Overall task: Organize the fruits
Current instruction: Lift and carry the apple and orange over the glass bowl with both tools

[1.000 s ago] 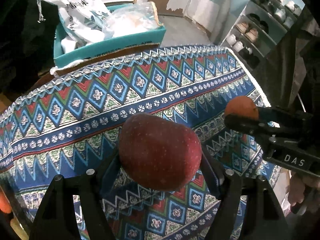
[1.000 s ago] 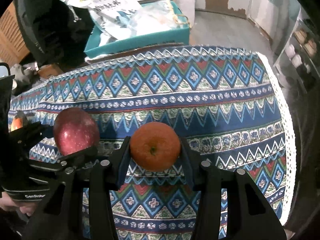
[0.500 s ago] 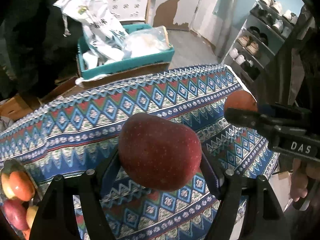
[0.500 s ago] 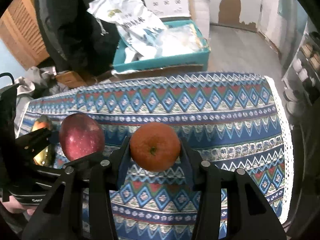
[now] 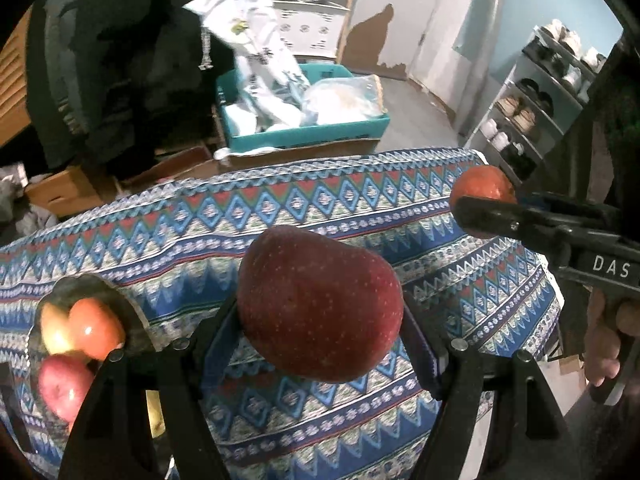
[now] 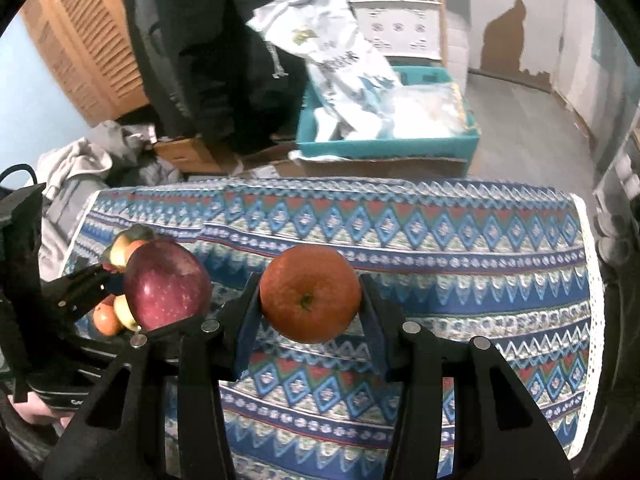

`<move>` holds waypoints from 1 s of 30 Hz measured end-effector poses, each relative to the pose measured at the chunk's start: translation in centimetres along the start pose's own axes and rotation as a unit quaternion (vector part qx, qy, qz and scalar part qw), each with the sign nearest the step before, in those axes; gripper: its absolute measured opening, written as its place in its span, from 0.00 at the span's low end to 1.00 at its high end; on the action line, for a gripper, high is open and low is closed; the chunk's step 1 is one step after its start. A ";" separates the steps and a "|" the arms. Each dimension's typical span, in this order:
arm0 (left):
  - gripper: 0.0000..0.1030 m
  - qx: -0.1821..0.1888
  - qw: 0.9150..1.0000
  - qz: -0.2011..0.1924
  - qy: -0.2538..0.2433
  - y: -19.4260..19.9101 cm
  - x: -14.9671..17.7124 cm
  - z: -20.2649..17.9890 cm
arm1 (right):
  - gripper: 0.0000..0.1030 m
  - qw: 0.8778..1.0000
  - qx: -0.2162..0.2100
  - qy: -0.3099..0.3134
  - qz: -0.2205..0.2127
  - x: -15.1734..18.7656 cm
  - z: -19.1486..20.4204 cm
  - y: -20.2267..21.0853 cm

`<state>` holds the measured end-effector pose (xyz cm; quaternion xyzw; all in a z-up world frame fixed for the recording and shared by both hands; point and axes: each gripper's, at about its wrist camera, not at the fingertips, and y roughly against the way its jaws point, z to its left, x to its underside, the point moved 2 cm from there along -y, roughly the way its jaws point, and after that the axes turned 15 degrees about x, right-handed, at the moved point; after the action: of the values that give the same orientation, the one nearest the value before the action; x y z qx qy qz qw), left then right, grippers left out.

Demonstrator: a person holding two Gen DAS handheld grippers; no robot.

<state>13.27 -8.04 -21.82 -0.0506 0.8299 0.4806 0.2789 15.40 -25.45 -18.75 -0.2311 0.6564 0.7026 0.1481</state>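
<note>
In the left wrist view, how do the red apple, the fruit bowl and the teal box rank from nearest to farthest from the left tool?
1. Red apple: gripped in the left tool.
2. Fruit bowl: on the cloth, to the left.
3. Teal box: beyond the table's far edge.

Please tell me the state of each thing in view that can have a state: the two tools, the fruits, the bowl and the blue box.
Left tool: shut on the red apple.
Right tool: shut on the orange.
Red apple: held above the tablecloth.
Orange: held above the tablecloth, stem end toward the camera.
Fruit bowl: on the tablecloth, holding several fruits.
Teal box: open, holding bags.
</note>
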 end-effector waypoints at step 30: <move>0.75 -0.065 0.988 -0.049 0.130 10.5 8.7 10.9 | 0.45 0.990 -0.081 0.112 0.020 -1.4 15.8 -1.5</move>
<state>6.78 8.19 -22.34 -0.1708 0.8226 0.5088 0.1880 15.30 -9.55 -18.76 -0.3065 0.6139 0.7263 0.0403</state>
